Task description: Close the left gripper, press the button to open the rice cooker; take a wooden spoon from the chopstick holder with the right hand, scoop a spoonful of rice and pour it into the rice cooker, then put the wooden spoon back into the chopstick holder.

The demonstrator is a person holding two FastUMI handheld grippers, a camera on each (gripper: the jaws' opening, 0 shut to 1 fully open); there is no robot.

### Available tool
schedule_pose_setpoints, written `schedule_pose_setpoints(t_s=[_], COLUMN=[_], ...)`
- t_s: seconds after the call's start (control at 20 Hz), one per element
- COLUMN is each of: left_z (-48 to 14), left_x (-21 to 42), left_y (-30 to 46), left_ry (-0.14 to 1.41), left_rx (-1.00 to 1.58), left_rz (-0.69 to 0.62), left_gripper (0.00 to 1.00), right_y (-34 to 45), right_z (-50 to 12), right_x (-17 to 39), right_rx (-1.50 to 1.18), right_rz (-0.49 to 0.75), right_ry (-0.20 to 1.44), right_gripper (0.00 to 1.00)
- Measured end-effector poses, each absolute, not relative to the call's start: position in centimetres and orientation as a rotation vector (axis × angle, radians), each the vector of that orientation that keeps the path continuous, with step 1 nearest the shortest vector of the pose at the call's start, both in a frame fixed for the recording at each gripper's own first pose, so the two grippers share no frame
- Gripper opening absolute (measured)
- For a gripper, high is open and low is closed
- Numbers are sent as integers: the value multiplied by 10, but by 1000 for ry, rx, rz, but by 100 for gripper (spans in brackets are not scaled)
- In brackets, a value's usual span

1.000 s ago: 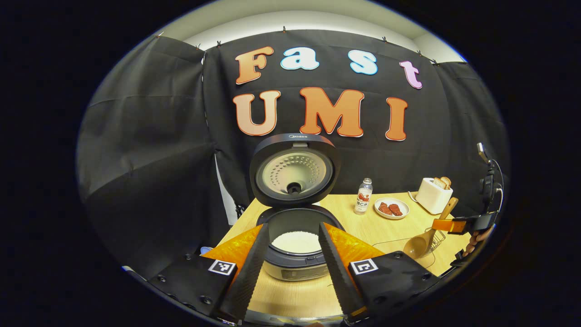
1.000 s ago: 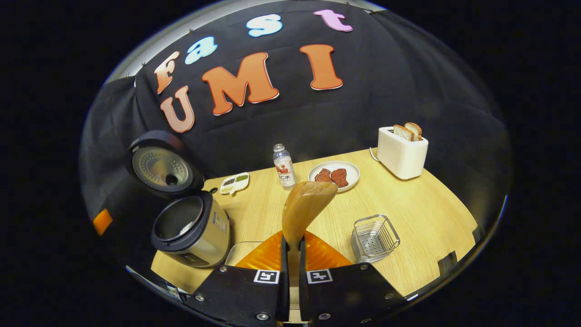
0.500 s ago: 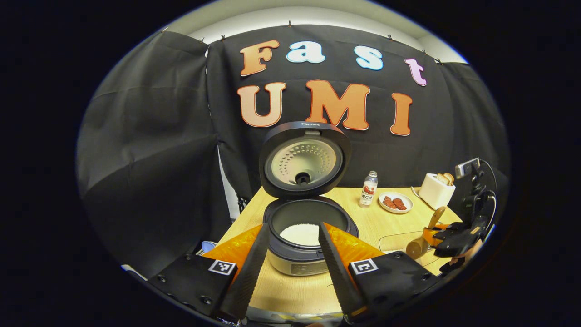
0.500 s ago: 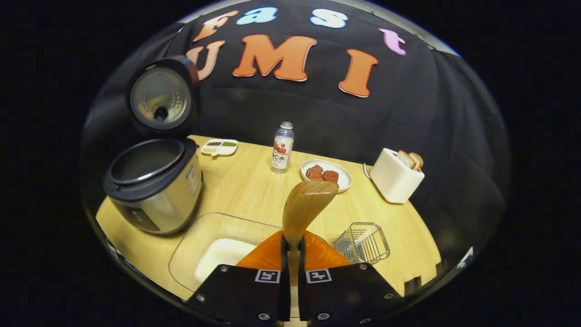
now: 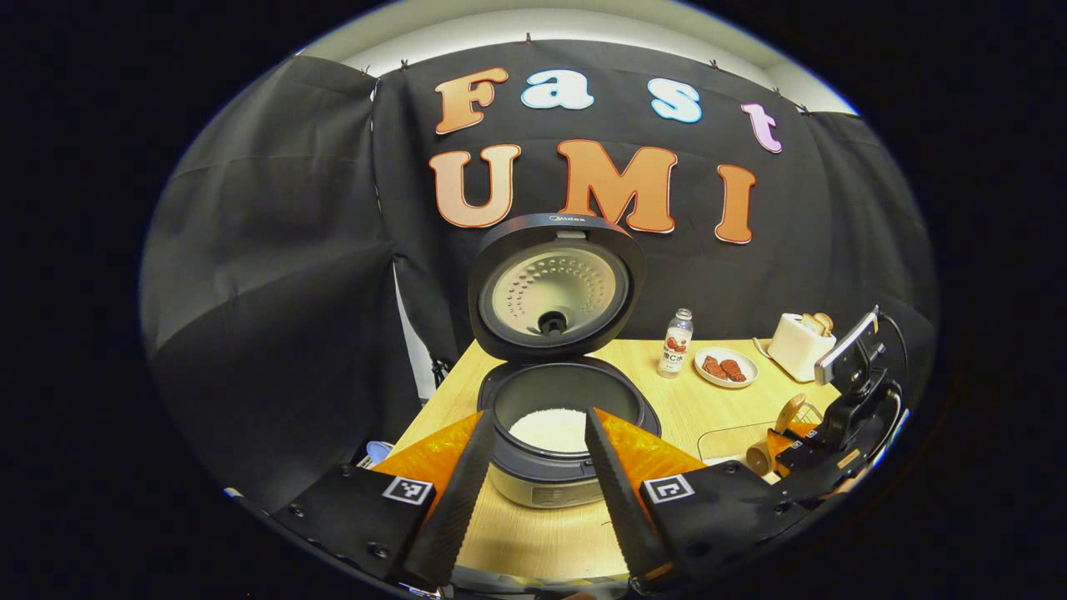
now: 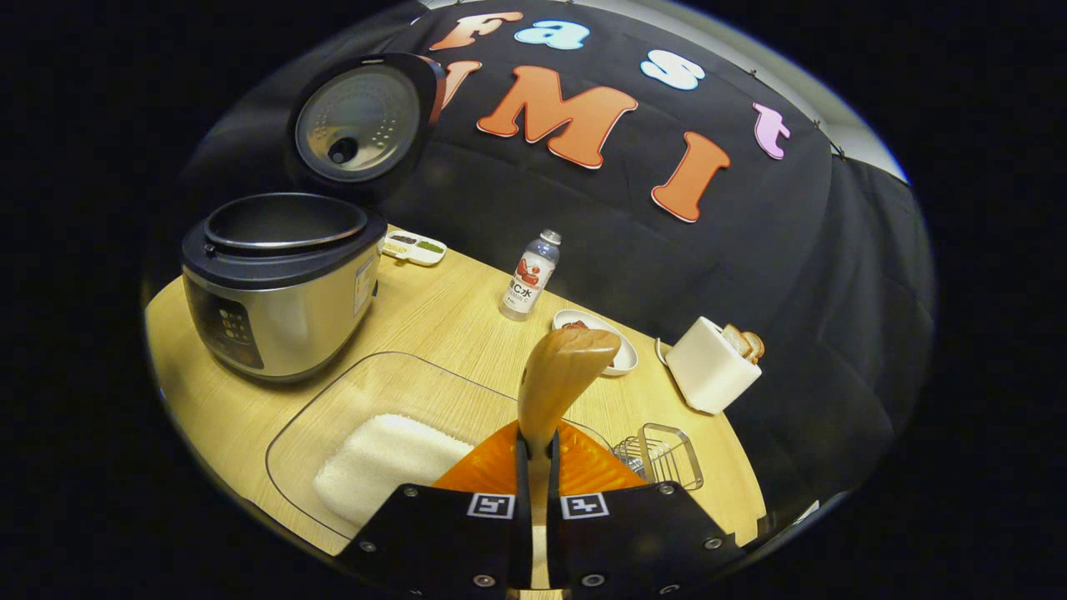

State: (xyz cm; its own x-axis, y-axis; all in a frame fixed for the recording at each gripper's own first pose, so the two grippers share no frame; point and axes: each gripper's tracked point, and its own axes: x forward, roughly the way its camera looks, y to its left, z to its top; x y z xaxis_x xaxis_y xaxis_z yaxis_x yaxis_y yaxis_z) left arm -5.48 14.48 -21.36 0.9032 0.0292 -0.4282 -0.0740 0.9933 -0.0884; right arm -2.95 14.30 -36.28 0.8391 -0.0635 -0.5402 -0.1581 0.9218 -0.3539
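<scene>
Between the fingers of the right gripper (image 6: 533, 467), clamped tight from both sides, stands the handle of the light brown wooden spoon (image 6: 557, 379), its oval bowl rising straight ahead of the fingertips, back of the bowl toward the camera. Below and left of those fingers lies the clear rectangular plastic tub (image 6: 333, 408) with a heap of white rice (image 6: 379, 467) in its near end. Just right of the fingers sits the small wire-mesh chopstick holder (image 6: 663, 454). Farther off to the left stands the silver rice cooker with black rim (image 6: 275, 283), its round lid (image 6: 363, 121) upright and the pot open. In the left gripper view, the left gripper (image 5: 533, 475) hovers with its two black fingers spread wide apart, gripping nothing, pointed level at the cooker directly ahead; white rice shows in the pot bottom. Far right of these fingers the right gripper appears tilted downward over the tub, spoon bowl low. Beyond: a small bottle (image 6: 529, 283), white toaster (image 6: 708, 371), light wooden table (image 6: 450, 325).
</scene>
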Motion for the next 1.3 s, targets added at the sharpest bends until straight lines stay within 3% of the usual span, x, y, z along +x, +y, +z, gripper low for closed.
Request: schedule_pose_setpoints(t_s=[0.1,0.15,0.3,0.35,0.5,0.55,0.6,0.9,0.95,1.0,1.05,1.1,1.3], left_z=[-216,-217,-219,-220,-222,-222,-223,-224,-225,-226,-226,-228,-230], left_x=[-54,-54,-56,-56,-57,-55,-57,-56,-56,-57,-57,-55,-53], left_y=[145,146,148,148,149,149,148,149,150,150,150,151,153], left_ry=[443,446,453,456,460,461,463,472,475,479,485,490,510], left_rx=[-100,-98,-95,-95,-93,-96,-97,-76,-72,-68,-63,-57,-28], left_rz=[54,55,57,56,56,54,53,37,36,32,30,26,13], left_gripper=[73,77,73,77,73,77,73,77,73,77,73,77,77], right_y=[150,152,153,151,159,161,165,167,168,169,169,167,165], right_z=[-366,-371,-372,-371,-370,-369,-369,-372,-372,-372,-373,-373,-375], right_x=[-33,-34,-33,-32,-30,-29,-29,-27,-28,-28,-28,-27,-25], right_rx=[-383,-368,-281,-247,-101,-65,-31,195,230,264,293,313,413], right_rz=[54,57,27,14,4,5,11,-7,-6,-6,-12,-16,-21], right_ry=[566,572,586,590,619,625,633,682,686,691,691,691,702], right_gripper=[6,6,6,6,6,6,6,6,6,6,6,6,6])
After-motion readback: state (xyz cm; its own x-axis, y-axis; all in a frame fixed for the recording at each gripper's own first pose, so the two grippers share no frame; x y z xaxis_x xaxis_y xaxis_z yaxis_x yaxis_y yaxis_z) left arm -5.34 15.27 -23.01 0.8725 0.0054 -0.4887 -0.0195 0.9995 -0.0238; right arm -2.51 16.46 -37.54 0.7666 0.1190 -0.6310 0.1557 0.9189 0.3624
